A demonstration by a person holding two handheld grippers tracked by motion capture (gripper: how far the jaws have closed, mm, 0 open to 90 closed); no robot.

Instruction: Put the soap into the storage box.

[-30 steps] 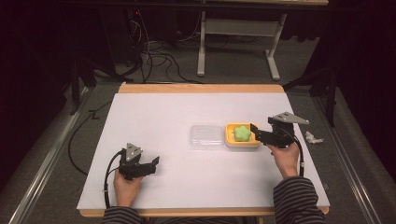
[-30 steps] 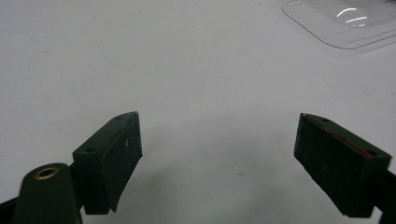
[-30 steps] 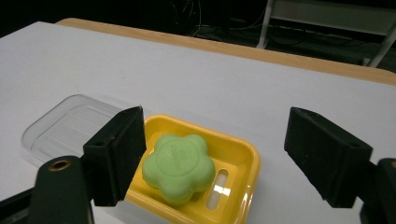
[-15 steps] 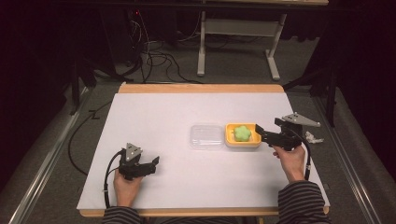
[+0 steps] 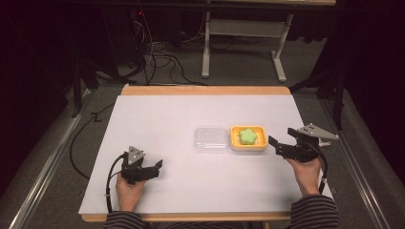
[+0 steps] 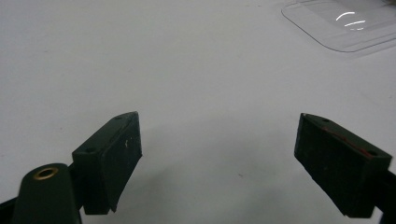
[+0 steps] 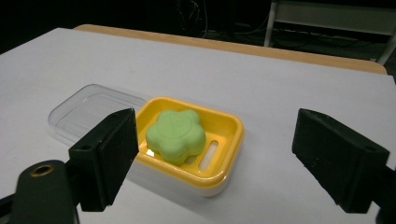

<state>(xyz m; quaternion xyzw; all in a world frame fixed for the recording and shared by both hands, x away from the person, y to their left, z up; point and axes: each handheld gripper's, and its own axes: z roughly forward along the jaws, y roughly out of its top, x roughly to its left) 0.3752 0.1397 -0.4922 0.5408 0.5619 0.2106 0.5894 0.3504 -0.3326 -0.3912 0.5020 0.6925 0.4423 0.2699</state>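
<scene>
Green soap in yellow dish; right gripper raised, jaws apart.

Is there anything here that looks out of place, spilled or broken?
Nothing stands out. The green flower-shaped soap lies inside the yellow soap dish, and the clear lid lies flat on the table beside it. Both tongs, left and right, are open and hold nothing.
</scene>
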